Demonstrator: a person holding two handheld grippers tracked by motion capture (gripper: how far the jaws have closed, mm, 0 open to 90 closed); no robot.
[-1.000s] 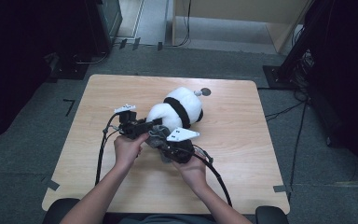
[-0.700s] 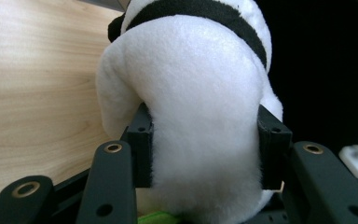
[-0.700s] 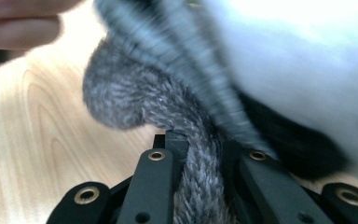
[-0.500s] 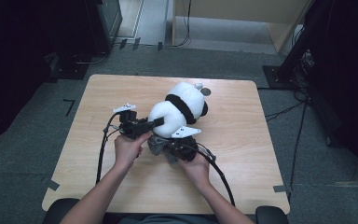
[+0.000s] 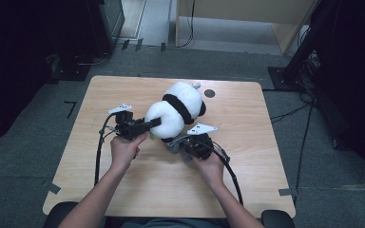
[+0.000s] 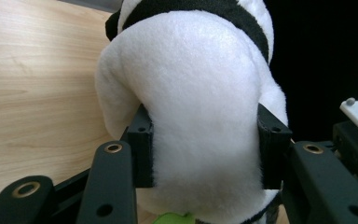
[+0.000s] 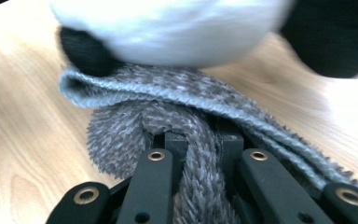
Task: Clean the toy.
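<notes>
A black-and-white plush panda lies slantwise on the wooden table. My left gripper is shut on its white near end; in the left gripper view both pads press into the white plush, with a green tag below. My right gripper sits under the panda's near side, shut on a grey knitted cloth. In the right gripper view the grey cloth bunches between my jaws, and the blurred panda hangs just above it.
A small dark round spot marks the table beyond the panda. Black cables trail from both grippers toward the near edge. Dark equipment and a wooden cabinet stand on the floor beyond the table.
The panda has turned, its far end swinging away from me and to the left. My right gripper has shifted a little to the right with the grey cloth. The left gripper stays put.
</notes>
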